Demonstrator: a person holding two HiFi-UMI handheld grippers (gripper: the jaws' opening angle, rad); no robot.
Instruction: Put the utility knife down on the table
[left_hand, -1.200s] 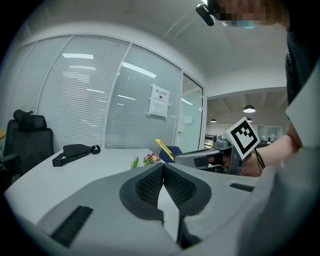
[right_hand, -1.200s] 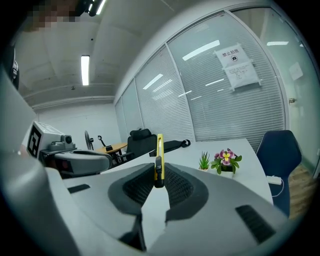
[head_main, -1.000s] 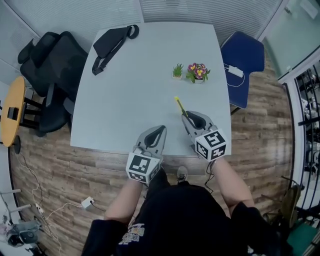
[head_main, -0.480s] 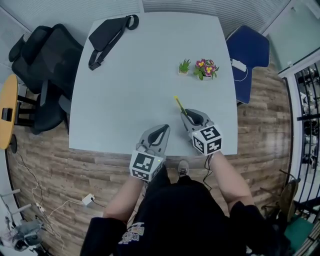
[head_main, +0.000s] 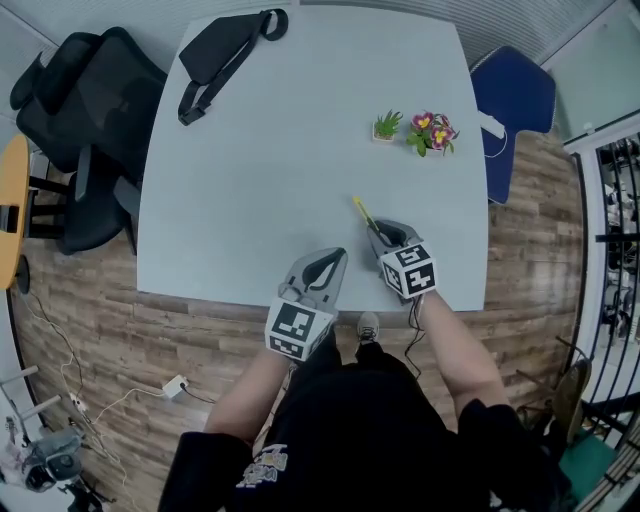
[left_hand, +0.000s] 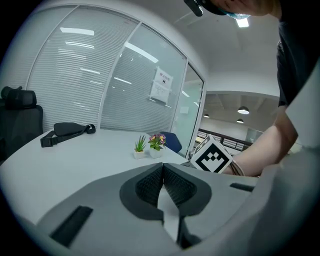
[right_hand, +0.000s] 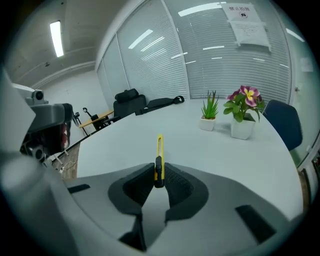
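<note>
1. Change noted: over the last second the right gripper (head_main: 378, 232) has drawn slightly back from the 2 potted plants (head_main: 415, 130) toward the near edge of the counter (head_main: 260, 150). Part of that apparent shift may be head movement.
2. No change in hold: the right gripper remains clamped on the utility knife (head_main: 362, 213), as in both earlier frames.
3. Right gripper view: the yellow utility knife (right_hand: 159, 160) is pinched edge-on between the pads of the right gripper (right_hand: 159, 176), with its long end projecting forward over the counter (right_hand: 200, 150).
4. Location of the knife: held over the near right part of the counter. Contact with the surface cannot be confirmed.
5. Left gripper (head_main: 322, 266): its own view shows the left gripper (left_hand: 163, 172) closed with nothing between the pads. It sits at the near edge, position much as before.
6. Assessment: release has not occurred. The task is outstanding pending lowering and opening.
</note>
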